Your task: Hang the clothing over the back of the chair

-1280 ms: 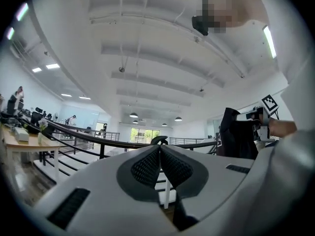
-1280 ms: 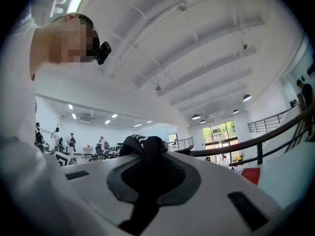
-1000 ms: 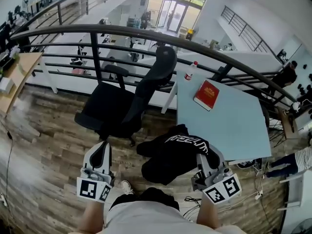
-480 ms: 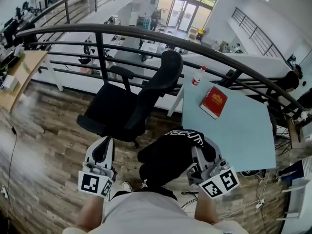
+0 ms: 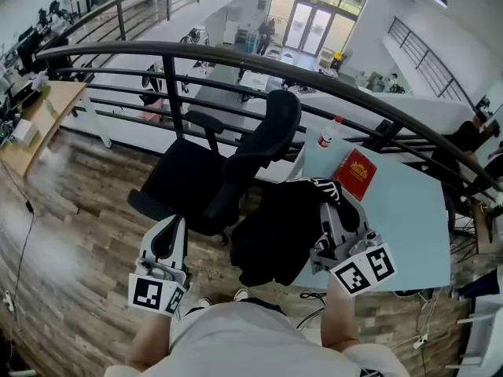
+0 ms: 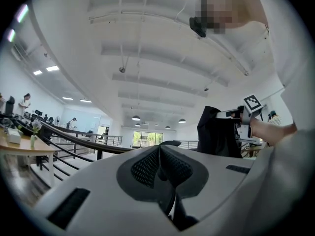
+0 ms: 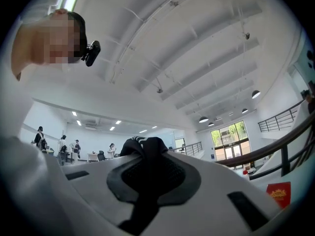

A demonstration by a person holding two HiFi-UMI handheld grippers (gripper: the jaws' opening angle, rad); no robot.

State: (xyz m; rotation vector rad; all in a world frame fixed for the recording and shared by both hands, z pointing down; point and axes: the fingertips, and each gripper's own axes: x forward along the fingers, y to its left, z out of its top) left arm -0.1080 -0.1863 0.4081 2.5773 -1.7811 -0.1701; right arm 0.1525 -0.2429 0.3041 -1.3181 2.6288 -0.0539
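A black office chair [image 5: 228, 159] stands by the railing, its backrest [image 5: 273, 124] turned toward the table. My right gripper [image 5: 329, 204] is shut on a black garment with white lettering [image 5: 275, 234]. The garment hangs in a bunch below the jaws, to the right of the chair and apart from it. In the right gripper view the dark cloth [image 7: 143, 145] is pinched between the pads. My left gripper [image 5: 169, 226] is shut and empty, low in front of the chair seat. The left gripper view shows the hanging garment [image 6: 219, 132] off to its right.
A light blue table [image 5: 401, 226] stands to the right with a red book [image 5: 355, 173] and a small bottle [image 5: 328, 137] on it. A dark curved railing [image 5: 196, 53] runs behind the chair. A wooden desk [image 5: 31, 120] is at the far left.
The right gripper has carried the garment up and forward, so it now hangs beside the chair's backrest at the table edge. The left gripper has moved forward slightly.
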